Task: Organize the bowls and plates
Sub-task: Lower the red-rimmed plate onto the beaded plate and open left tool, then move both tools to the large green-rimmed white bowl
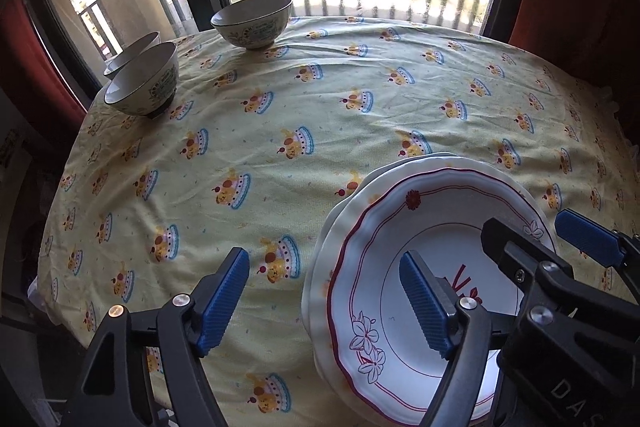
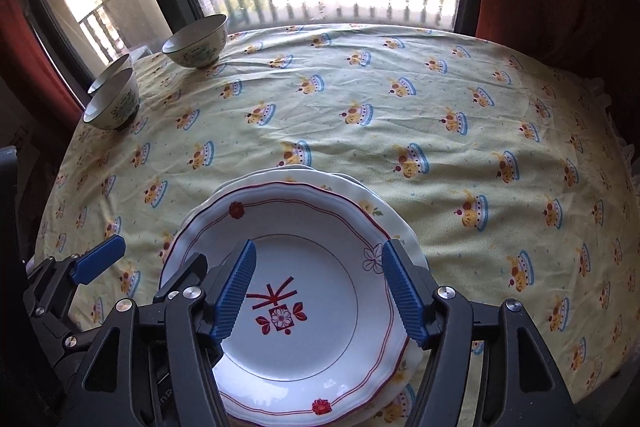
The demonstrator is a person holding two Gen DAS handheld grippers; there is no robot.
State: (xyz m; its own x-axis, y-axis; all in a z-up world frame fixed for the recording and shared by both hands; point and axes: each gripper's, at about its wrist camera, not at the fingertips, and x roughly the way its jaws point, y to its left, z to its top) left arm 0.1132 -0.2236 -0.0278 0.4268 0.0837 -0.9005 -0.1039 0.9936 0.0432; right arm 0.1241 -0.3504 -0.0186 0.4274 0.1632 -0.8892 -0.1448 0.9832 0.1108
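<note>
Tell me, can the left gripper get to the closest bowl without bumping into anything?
Probably yes. The left gripper is open and holds nothing, and only bare tablecloth lies between it and the nearest bowl. The plate stack sits off to its right, out of the way.

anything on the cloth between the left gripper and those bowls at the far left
Nothing visible. Only bare tablecloth lies between the open left gripper and the three bowls. The plate stack sits off to its right, outside that path.
</note>
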